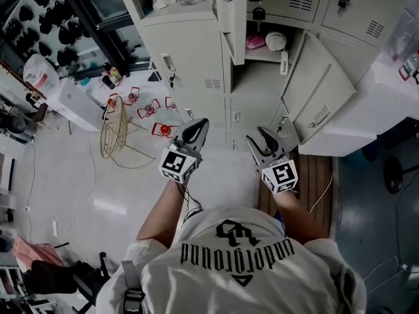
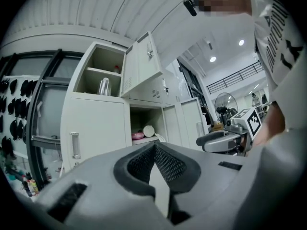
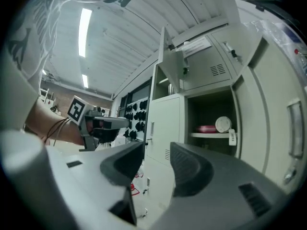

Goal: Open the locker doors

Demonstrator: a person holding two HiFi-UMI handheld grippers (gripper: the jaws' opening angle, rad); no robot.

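Grey metal lockers stand ahead of me. The lower left door is closed, with a handle; the same closed door shows in the right gripper view. The compartment above it stands open with its door swung out. The middle compartment is open too and holds a pink bowl and a white round thing; its door hangs open to the right. My left gripper is shut and empty. My right gripper is open and empty. Both are short of the lockers.
A wire basket and several red clips lie on the floor at the left. A rack of black items stands at far left. A wooden board lies under the open door, and a white counter is at right.
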